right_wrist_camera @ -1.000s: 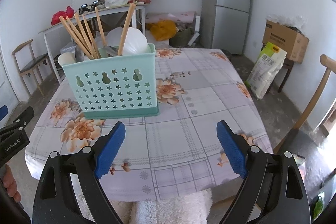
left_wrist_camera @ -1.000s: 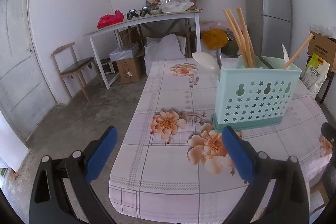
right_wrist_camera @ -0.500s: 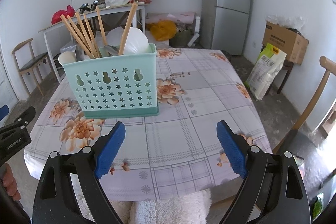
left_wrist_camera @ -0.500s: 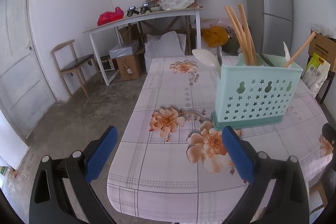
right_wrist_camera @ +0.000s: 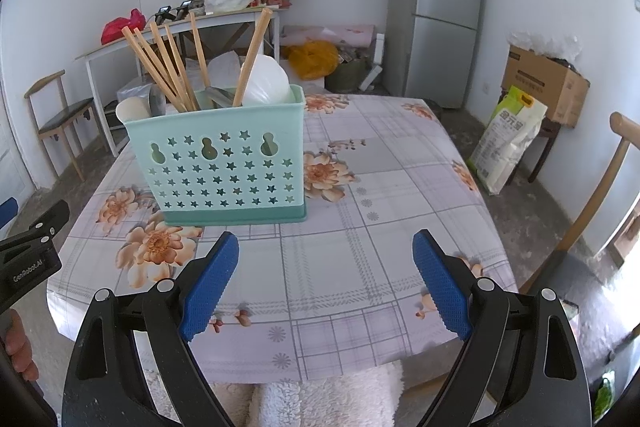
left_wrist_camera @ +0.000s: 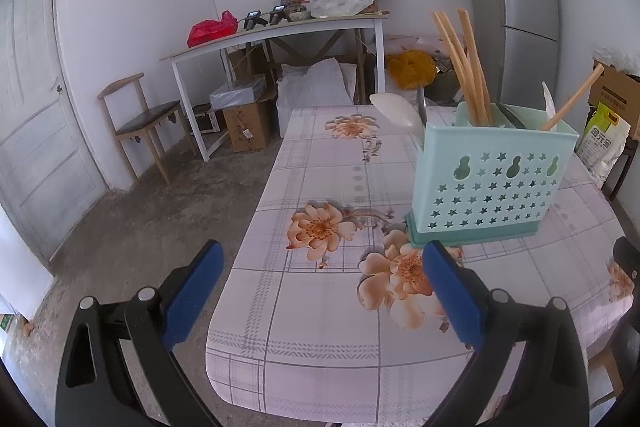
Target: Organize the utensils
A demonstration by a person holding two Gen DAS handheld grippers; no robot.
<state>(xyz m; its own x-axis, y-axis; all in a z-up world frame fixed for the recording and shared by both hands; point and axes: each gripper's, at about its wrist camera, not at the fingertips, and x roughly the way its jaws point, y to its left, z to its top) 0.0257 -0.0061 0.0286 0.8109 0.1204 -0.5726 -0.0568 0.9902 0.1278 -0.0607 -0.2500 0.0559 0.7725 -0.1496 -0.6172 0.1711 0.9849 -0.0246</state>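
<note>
Right wrist view: right claw (right_wrist_camera: 326, 279) gapes wide, empty; left claw (left_wrist_camera: 322, 297) likewise apart over the counter's (right_wrist_camera: 400, 195) near edge. Mint caddy (right_wrist_camera: 224, 163) stands mid-counter, chopsticks (right_wrist_camera: 168, 67) leaning loosely — bump one, and the light caddy may tip

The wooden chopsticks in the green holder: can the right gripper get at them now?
Probably yes. The right gripper is open and empty, and only bare tablecloth lies between it and the holder. The chopsticks stick out above the rim.
</note>
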